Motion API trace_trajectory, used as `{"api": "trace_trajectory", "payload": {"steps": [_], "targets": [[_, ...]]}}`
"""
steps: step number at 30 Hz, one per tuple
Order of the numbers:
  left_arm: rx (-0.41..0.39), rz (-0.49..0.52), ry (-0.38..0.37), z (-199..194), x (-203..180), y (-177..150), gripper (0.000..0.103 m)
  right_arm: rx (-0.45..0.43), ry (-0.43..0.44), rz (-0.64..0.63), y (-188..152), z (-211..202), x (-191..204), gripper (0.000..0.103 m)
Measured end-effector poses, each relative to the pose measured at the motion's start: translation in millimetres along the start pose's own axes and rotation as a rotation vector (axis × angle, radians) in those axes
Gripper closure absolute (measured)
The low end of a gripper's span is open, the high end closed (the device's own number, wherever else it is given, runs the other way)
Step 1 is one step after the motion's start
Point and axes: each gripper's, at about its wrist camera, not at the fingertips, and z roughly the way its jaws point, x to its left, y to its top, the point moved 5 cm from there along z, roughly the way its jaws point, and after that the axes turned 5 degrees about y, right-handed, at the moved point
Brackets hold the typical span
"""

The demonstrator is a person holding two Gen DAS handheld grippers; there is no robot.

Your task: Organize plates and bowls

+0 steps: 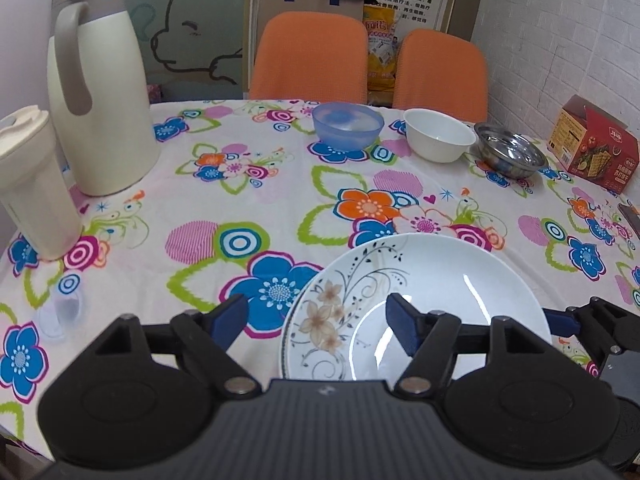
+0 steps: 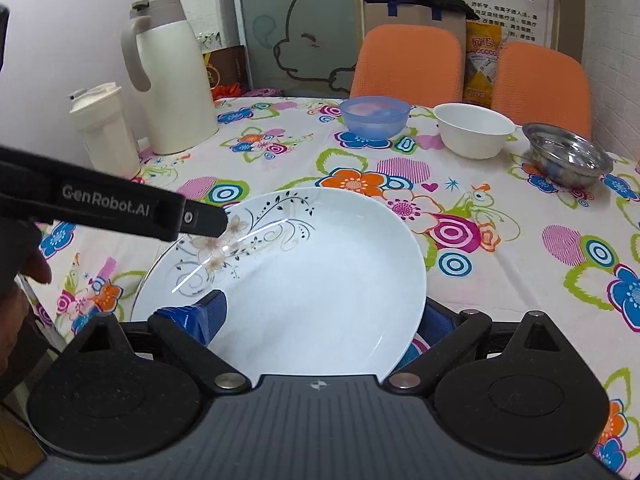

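A white plate (image 1: 440,280) with a flower print lies near the table's front edge. My left gripper (image 1: 318,320) stands open across its left rim, with one finger (image 1: 404,328) above the plate and the other (image 1: 232,316) over the cloth. My right gripper (image 2: 320,316) is open too, at the plate's (image 2: 320,272) right side. Its left finger (image 2: 204,316) sits above the plate and the plate edge partly hides the right finger (image 2: 430,320). At the back stand a blue bowl (image 1: 347,126), a white bowl (image 1: 438,134) and a steel bowl (image 1: 510,154) in a row.
A cream thermos jug (image 1: 100,92) and a lidded cup (image 1: 32,184) stand at the left. A red box (image 1: 592,148) sits at the right by the brick wall. Two orange chairs (image 1: 308,56) are behind the flowered tablecloth (image 1: 248,200). A person's hand (image 2: 24,272) is at the left.
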Motion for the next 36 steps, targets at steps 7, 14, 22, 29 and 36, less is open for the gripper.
{"api": "trace_trajectory", "payload": {"steps": [7,14,22,29,36], "targets": [[-0.010,0.017,-0.012,0.2,-14.3,9.0,0.033,-0.090,0.019,0.076,12.4,-16.0,-27.2,0.018],[0.021,0.041,-0.089,16.2,-43.1,27.5,0.030,-0.150,-0.089,0.192,36.6,-32.6,-119.3,0.018],[0.107,0.062,-0.215,66.7,-115.4,71.2,0.030,-0.131,-0.233,0.233,65.6,-27.8,-232.1,0.018],[0.183,-0.083,-0.254,133.0,-174.4,128.4,0.030,-0.110,-0.247,0.292,99.2,5.3,-314.7,0.018],[0.234,-0.145,-0.199,161.3,-179.7,135.3,0.030,0.134,-0.261,0.217,118.3,75.8,-362.5,0.019]]}}
